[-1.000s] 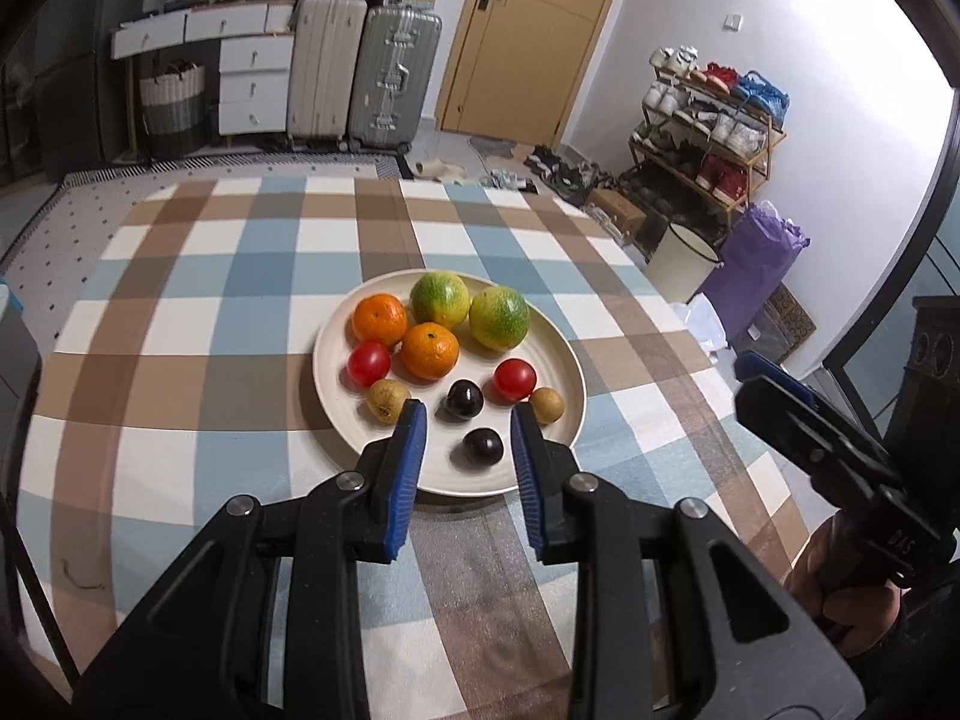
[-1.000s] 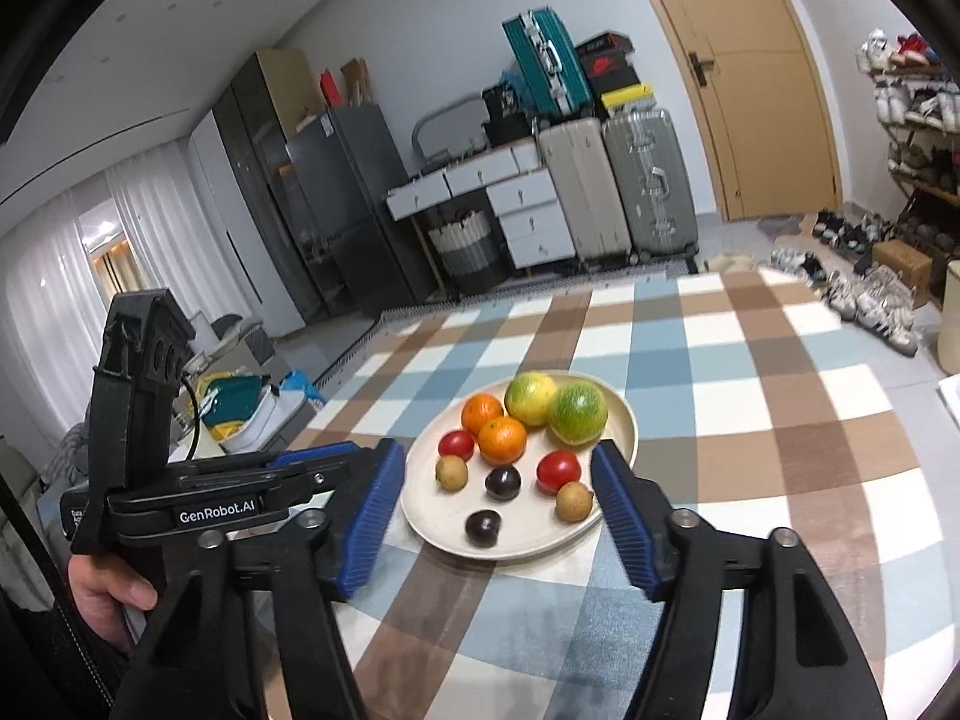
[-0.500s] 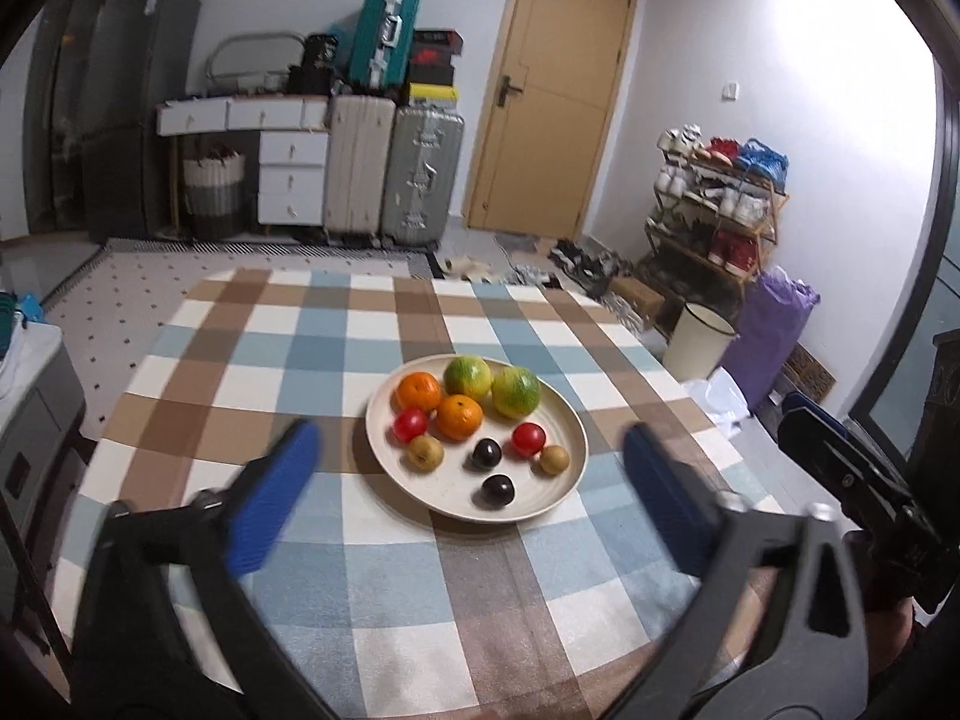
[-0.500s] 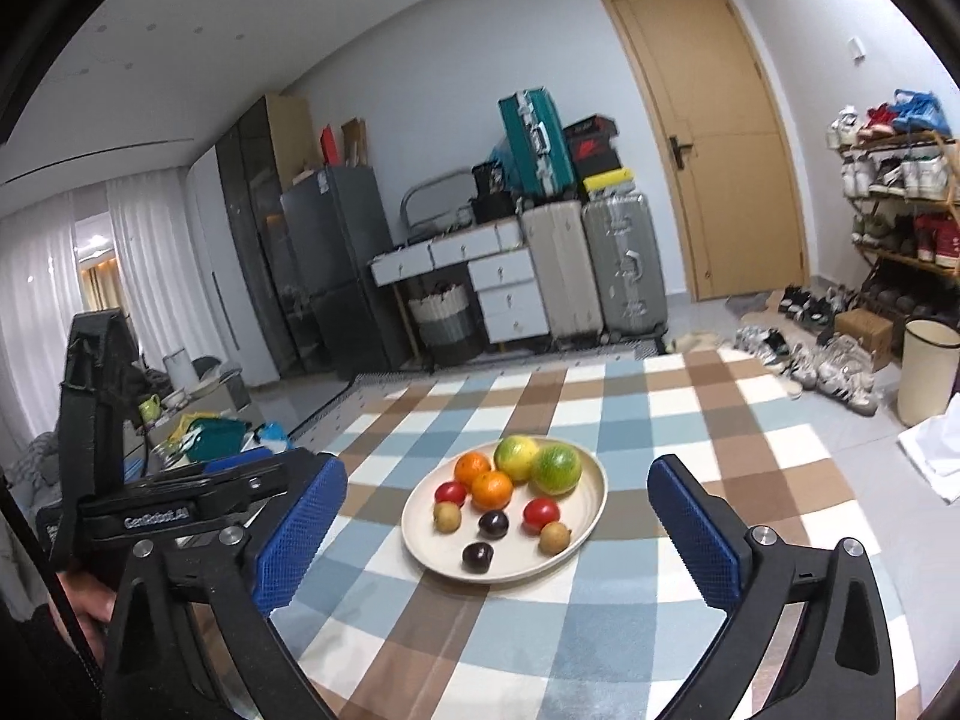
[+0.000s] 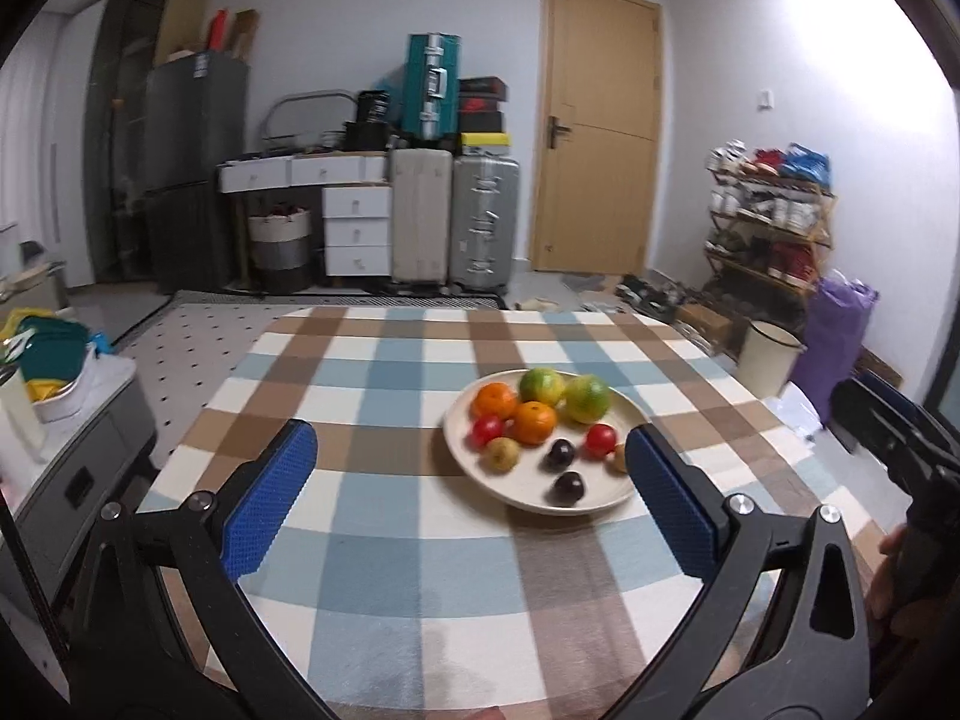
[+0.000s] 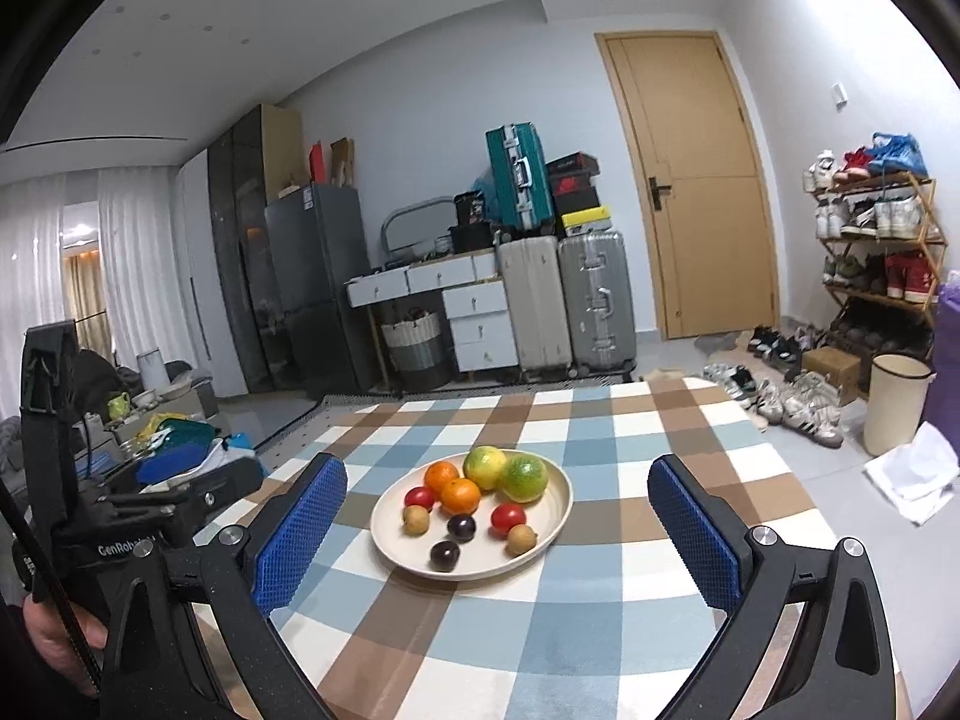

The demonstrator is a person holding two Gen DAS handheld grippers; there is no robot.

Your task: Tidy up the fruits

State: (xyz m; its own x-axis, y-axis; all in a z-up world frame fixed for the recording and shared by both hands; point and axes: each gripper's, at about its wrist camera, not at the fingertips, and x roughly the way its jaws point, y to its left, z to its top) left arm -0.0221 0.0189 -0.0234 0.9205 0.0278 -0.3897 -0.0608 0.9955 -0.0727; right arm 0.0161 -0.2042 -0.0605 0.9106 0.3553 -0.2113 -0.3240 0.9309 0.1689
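While both tools hang above the near edge of the bench (image 6: 690,420) with its checked cloth, the left tool (image 5: 474,498) and the right tool (image 6: 498,516) each stand spread as wide as they go, having just been opening, and neither has anything between its blue pads. A cream plate (image 6: 555,498) sits on the bench about midway between its side edges, clear of both tools, and carries all the fruit. Two green-yellow citrus fruits (image 6: 525,477) lie toward the plate's far rim, two oranges (image 6: 461,495) just beside them, two red tomatoes (image 6: 508,517) nearer the middle, two dark plums (image 6: 444,554) toward the near rim, and two small tan fruits (image 6: 521,540) at either side. In the left wrist view, the right tool's pad covers part of the plate's right rim.
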